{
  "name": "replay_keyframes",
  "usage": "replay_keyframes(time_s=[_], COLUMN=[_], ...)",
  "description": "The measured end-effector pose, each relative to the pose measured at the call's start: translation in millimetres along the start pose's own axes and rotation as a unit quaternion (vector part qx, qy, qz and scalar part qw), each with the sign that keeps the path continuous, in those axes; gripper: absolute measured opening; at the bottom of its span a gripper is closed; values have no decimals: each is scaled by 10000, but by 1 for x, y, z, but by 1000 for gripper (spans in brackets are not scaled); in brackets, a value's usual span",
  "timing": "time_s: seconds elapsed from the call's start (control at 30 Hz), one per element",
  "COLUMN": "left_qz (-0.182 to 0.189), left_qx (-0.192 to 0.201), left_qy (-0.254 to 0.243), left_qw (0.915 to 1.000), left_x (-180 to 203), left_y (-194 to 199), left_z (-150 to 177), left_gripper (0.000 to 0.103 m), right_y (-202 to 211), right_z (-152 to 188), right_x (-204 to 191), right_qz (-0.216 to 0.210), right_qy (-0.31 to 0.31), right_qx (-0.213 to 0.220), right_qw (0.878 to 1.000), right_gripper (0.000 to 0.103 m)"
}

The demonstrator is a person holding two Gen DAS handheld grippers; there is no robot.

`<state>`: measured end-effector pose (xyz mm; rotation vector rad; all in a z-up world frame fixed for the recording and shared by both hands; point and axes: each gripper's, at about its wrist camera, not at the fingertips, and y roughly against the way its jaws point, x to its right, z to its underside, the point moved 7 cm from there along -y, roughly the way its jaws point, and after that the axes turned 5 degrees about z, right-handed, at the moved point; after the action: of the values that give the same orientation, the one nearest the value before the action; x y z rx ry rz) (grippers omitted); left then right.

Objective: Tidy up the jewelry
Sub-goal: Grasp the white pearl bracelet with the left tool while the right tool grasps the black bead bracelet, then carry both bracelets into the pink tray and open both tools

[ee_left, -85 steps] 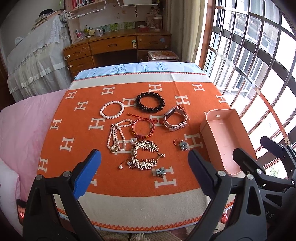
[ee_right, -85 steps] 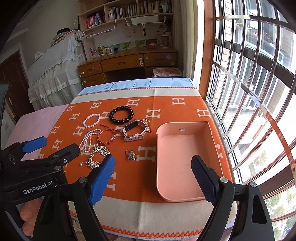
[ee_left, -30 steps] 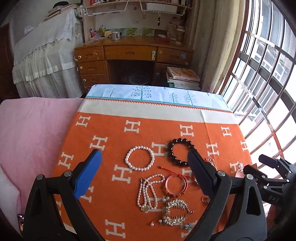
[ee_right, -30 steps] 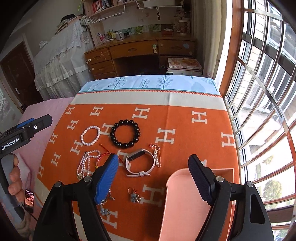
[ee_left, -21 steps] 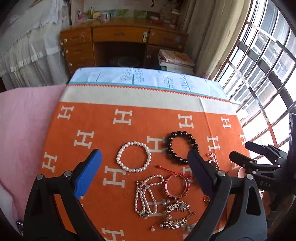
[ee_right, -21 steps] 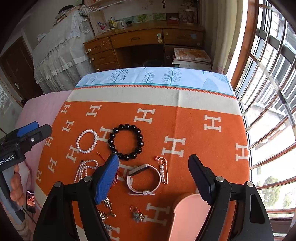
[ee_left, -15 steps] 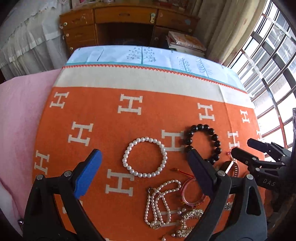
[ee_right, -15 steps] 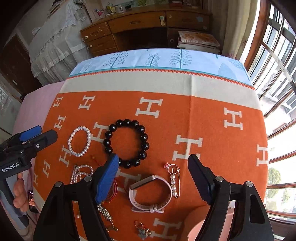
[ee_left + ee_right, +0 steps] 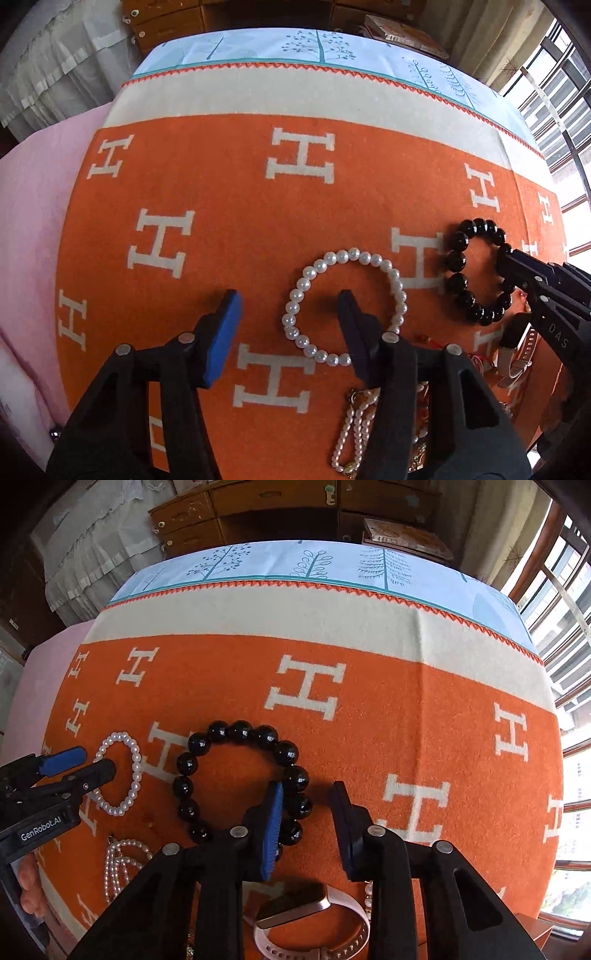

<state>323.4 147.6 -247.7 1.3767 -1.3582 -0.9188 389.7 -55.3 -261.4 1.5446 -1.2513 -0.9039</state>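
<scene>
A white pearl bracelet (image 9: 391, 275) lies on the orange blanket (image 9: 221, 192). My left gripper (image 9: 288, 299) points down at it, jaws closing. One finger stands inside the ring and one outside, with the ring's left strand between them, apart from the pads. A black bead bracelet (image 9: 218, 731) lies to its right. My right gripper (image 9: 306, 788) straddles that ring's right side, jaws closing. The inner blue pad is close against the beads, and a gap shows at the outer pad. Each gripper also shows in the other view: the right gripper (image 9: 517, 273) and the left gripper (image 9: 85, 764).
Nearer me lie a pink watch band (image 9: 314, 923), a pearl necklace (image 9: 351, 424), a red cord bracelet (image 9: 476, 360) and a pearl pin (image 9: 368, 893). A pink box corner (image 9: 543, 930) shows at lower right. A hand (image 9: 29, 886) holds the left gripper. Windows stand along the right.
Both grippers have come down close to the blanket and tipped downward. Their jaws have narrowed from wide open, the left around the pearl bracelet's strand and the right around the black beads.
</scene>
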Motion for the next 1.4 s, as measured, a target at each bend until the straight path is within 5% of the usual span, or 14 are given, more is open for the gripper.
replay_keyframes(time_s=[0.07,0.17,0.43,0.8,1.2,1.4], left_qz=[-39,-25,162,629,1392,1861], left_qx=[18,61,373,1253,1710,1614], left_qy=[-10,43,469,168,-873,-1442], left_qw=[10000,10000,9981,9900,9715,9584], left_x=[0,-3,-15,23,156,240], left_y=[1,3,22,124,203,205], left_z=[0,-1,3,10,58,92], left_gripper=[36,6,5,5,5,5], right_y=[3,6,34,106,221,261], right_z=[2,5,14,37,108,168], right_x=[-1,-1,9,26,91,142], right_qz=[-77,-162,-592,-1236,-1759,-1526], right_qy=[-27,-57,-421,-793,-1270,-1509], right_qx=[-5,71,431,1132,2037,2404], right_qw=[10000,9998,9964,9827,9547,9467], right_gripper=[15,15,15,15,15,15])
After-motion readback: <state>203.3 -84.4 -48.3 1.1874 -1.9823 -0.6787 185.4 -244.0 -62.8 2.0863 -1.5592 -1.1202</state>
